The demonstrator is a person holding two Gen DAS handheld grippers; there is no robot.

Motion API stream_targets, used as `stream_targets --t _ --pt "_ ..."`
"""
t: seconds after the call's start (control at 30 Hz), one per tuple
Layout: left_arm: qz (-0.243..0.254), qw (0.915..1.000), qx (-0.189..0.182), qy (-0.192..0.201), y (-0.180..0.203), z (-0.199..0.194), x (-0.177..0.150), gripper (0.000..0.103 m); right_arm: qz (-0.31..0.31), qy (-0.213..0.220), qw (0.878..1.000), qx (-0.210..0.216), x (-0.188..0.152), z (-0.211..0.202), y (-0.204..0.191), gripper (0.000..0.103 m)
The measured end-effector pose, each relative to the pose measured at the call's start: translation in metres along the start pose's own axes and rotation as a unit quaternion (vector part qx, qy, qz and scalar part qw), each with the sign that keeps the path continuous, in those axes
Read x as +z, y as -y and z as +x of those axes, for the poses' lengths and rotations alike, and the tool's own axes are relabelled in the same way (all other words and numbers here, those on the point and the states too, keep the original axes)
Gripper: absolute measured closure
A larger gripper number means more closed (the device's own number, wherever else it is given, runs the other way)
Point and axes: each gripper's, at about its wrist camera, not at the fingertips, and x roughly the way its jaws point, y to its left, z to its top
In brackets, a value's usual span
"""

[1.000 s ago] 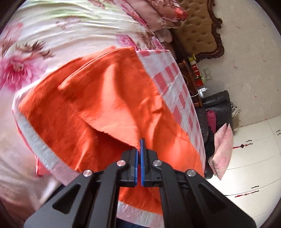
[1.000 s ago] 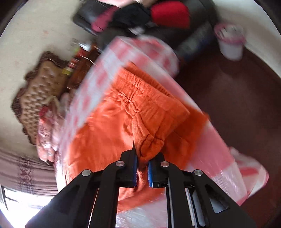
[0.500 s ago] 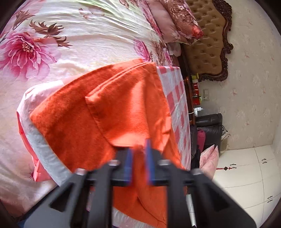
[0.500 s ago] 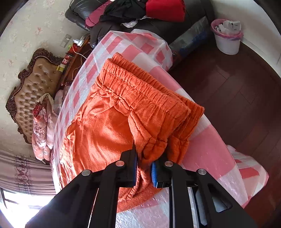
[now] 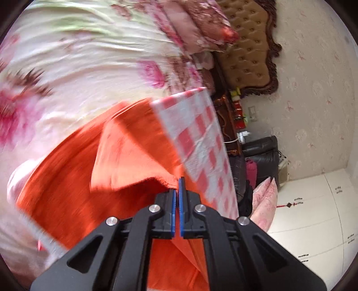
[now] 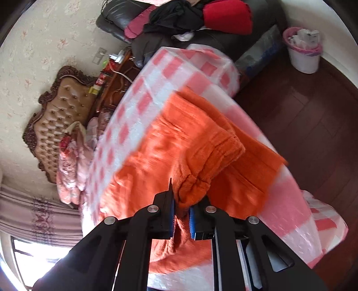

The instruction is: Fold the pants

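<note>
Orange pants [image 5: 67, 190] lie spread on a pink-and-white checked cloth [image 5: 201, 138] on the bed. My left gripper [image 5: 178, 190] is shut on a thin corner of the pant leg, and a folded flap [image 5: 125, 156] rises from the cloth to its blue pads. In the right wrist view the same pants [image 6: 174, 143] show their gathered elastic waistband [image 6: 223, 143]. My right gripper [image 6: 181, 201] is shut on a thick bunch of that waistband and holds it above the layer below. Both views are motion-blurred.
A floral bedspread [image 5: 89, 56], pillows [image 5: 201, 22] and a tufted brown headboard [image 5: 246, 49] lie beyond the pants. A black sofa heaped with clothes [image 6: 179, 18] stands past the bed's edge. A white bin with a pink liner [image 6: 302, 51] stands on the dark wooden floor [image 6: 302, 123].
Both grippers have risen with the fabric still clamped. The leg flap and the waistband bunch hang higher off the bed, and the checked cloth has shifted in both views.
</note>
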Motion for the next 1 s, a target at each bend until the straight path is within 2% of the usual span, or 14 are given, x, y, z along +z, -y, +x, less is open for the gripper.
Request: stream_targets --t 0.1,0.17,0.2,0.3,0.37,0.43,0.53,0.63,0.7,0.8,0.87,1.0 --pt "0.060 0.9981 0.000 0.014 0.061 -0.007 0.030 0.102 -0.028 0.033 0.998 0.047 0.023 -0.017 -0.037 0.091" --pt "0.112 0.9932 0.002 0.030 0.091 -0.028 0.027 0.102 -0.037 0.048 0.997 0.057 0.024 -0.030 -0.045 0.091" --pt "0.119 0.9924 -0.001 0.031 0.094 -0.036 0.023 0.102 -0.036 0.051 0.997 0.052 0.021 -0.033 -0.042 0.091" --pt "0.103 0.9947 -0.001 0.010 0.059 -0.055 -0.005 0.102 -0.010 0.028 0.999 0.022 0.001 -0.028 -0.010 0.091" --pt "0.081 0.9964 0.025 -0.007 0.010 -0.056 -0.028 0.102 0.003 0.007 1.000 -0.007 -0.015 -0.019 0.015 0.091" --pt "0.039 0.9980 0.045 -0.023 -0.046 -0.053 -0.049 0.102 0.027 -0.014 0.999 -0.034 -0.028 -0.006 0.044 0.091" --pt "-0.002 0.9973 0.065 -0.033 -0.098 -0.044 -0.067 0.102 0.030 -0.027 0.997 -0.068 -0.037 0.010 0.061 0.091" --pt "0.004 0.9975 0.065 -0.028 -0.100 -0.043 -0.067 0.102 0.003 -0.021 0.995 -0.092 -0.037 0.014 0.051 0.092" --pt "0.017 0.9976 0.061 -0.025 -0.090 -0.044 -0.062 0.102 -0.015 -0.018 0.994 -0.106 -0.039 0.013 0.046 0.092" --pt "0.039 0.9978 0.052 -0.016 -0.070 -0.051 -0.058 0.102 -0.017 -0.011 0.995 -0.103 -0.041 0.003 0.043 0.092" --pt "0.054 0.9965 0.063 -0.017 -0.064 -0.049 -0.058 0.101 -0.035 -0.010 0.992 -0.124 -0.045 0.002 0.040 0.092" --pt "0.023 0.9966 0.072 -0.032 -0.086 -0.037 -0.065 0.101 -0.031 -0.020 0.989 -0.140 -0.051 0.005 0.052 0.092"
